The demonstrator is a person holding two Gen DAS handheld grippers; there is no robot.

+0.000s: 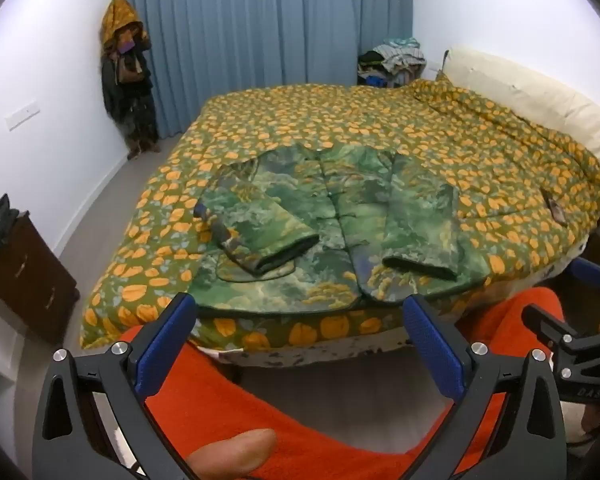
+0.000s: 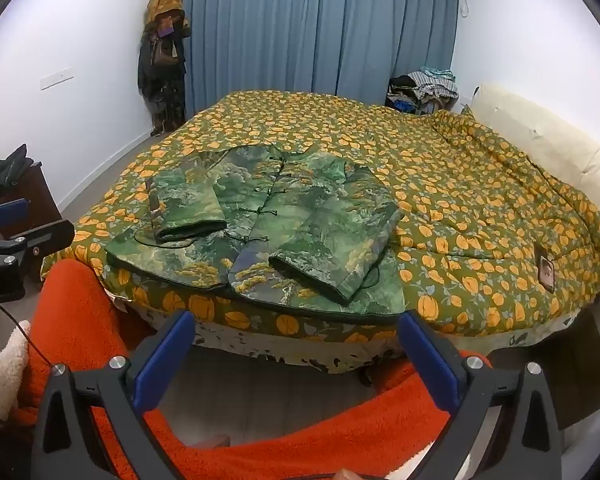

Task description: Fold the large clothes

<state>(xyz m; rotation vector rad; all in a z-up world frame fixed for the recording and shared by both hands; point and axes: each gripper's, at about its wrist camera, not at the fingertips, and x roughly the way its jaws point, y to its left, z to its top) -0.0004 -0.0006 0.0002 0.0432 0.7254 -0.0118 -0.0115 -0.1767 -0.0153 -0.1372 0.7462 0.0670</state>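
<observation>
Ahead of both hand-held grippers, a wide bed under an orange-and-green pumpkin-print quilt fills the room. A green landscape-print padded jacket lies flat at its near edge, just beyond the fingertips, both sleeves folded across its front. The left hand-held gripper and right hand-held gripper are spread wide, grasping nothing.

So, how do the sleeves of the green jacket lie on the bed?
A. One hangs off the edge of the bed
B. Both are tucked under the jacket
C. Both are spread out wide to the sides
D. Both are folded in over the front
D: on the green jacket, both sleeves lie folded in on top of its front, with the cuffs toward the near hem, all on the bed.
</observation>
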